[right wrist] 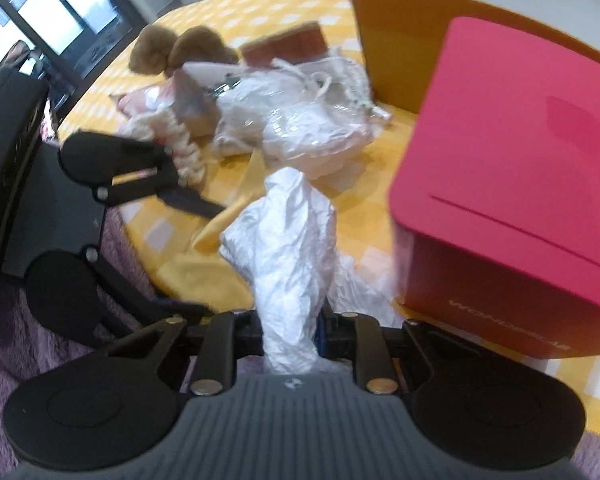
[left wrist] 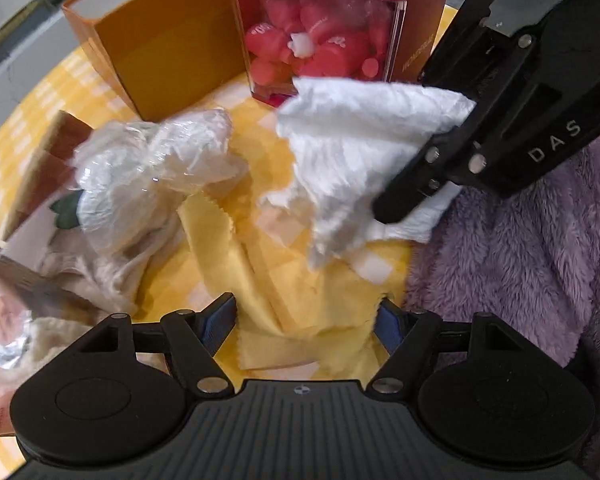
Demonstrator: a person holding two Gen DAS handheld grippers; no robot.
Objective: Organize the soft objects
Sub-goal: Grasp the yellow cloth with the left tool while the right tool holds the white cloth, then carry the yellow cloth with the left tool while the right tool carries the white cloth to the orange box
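Right tool (right wrist: pixel 292 332), red box (right wrist: pixel 512 184) alongside

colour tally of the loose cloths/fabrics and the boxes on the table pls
White cloth, clamped in the right gripper: 1
Yellow cloth, between the open fingers of the left gripper: 1
Purple fleece: 1
Orange box: 1
Red box: 1
Total: 5
The plastic-wrapped pile is too jumbled to count.

Hidden and cut-off parts

The orange box (right wrist: pixel 384 32) is cut by the top edge; the brown plush (right wrist: pixel 180 50) is blurred; the white cloth (left wrist: pixel 364 148) hides the red box's (left wrist: pixel 340 36) lower corner.
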